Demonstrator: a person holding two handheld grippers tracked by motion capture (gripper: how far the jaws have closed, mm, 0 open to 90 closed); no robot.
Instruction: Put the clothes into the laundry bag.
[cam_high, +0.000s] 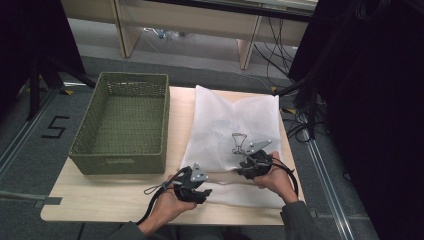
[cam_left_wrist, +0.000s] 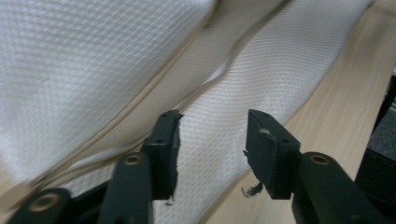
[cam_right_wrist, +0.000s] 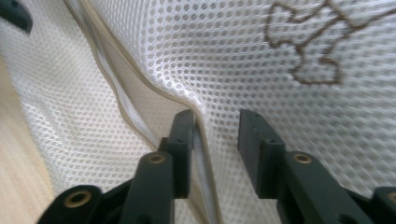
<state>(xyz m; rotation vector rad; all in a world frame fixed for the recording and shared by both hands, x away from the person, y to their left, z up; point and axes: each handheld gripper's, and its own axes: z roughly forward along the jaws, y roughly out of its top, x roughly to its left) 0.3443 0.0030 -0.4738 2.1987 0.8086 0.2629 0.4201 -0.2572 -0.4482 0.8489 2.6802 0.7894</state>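
On the one wooden table (cam_high: 115, 200) sit one white mesh laundry bag (cam_high: 225, 125) and one green woven basket (cam_high: 122, 122), with two black grippers, left gripper (cam_high: 197, 192) and right gripper (cam_high: 250, 167), over the bag.

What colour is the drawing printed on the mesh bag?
Brown outline on the white mesh bag; the drawing shows best in the right gripper view.

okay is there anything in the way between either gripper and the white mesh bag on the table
Nothing visible. The left gripper and right gripper both sit right over the mesh bag, jaws parted with its fabric directly beneath them. The green basket stands off to the left, apart from the bag.
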